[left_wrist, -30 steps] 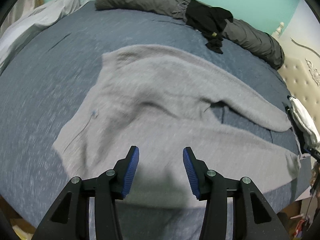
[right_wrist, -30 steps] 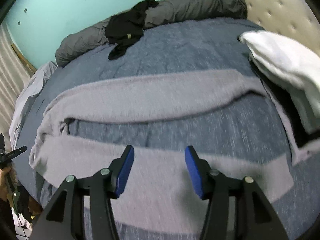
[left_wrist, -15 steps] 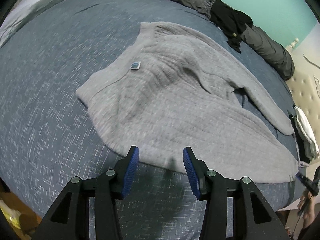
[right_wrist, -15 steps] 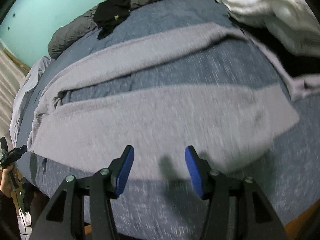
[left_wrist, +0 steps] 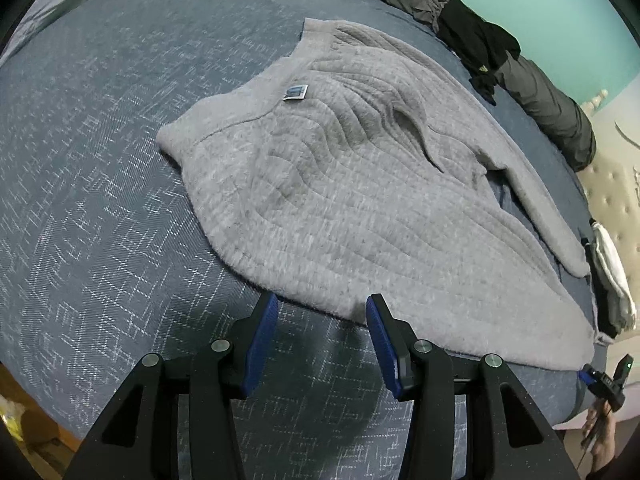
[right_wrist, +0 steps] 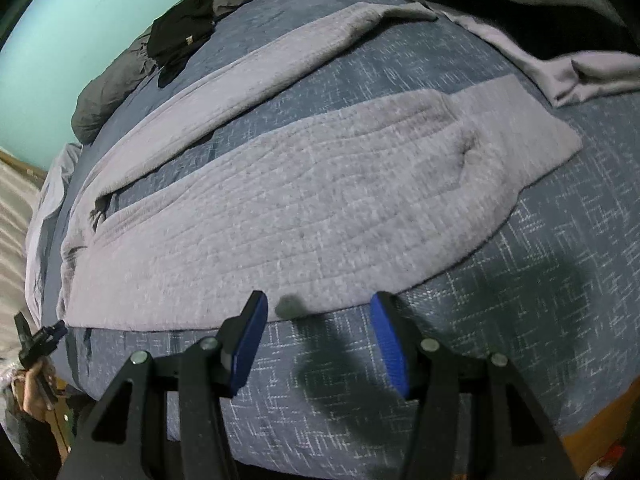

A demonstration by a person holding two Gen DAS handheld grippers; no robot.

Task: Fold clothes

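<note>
Blue bedspread (left_wrist: 100, 208), perhaps a dark bolster (left_wrist: 552, 108).

Black hand-held gripper (left_wrist: 320, 312) frames, blue ribbed pads (left_wrist: 262, 340), seemingly silver screws (left_wrist: 221, 345).

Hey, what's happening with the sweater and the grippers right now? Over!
Both grippers open, left gripper and right gripper at the near edge. Grey sweater flat on bed, unfolded. Nothing in the way.
</note>
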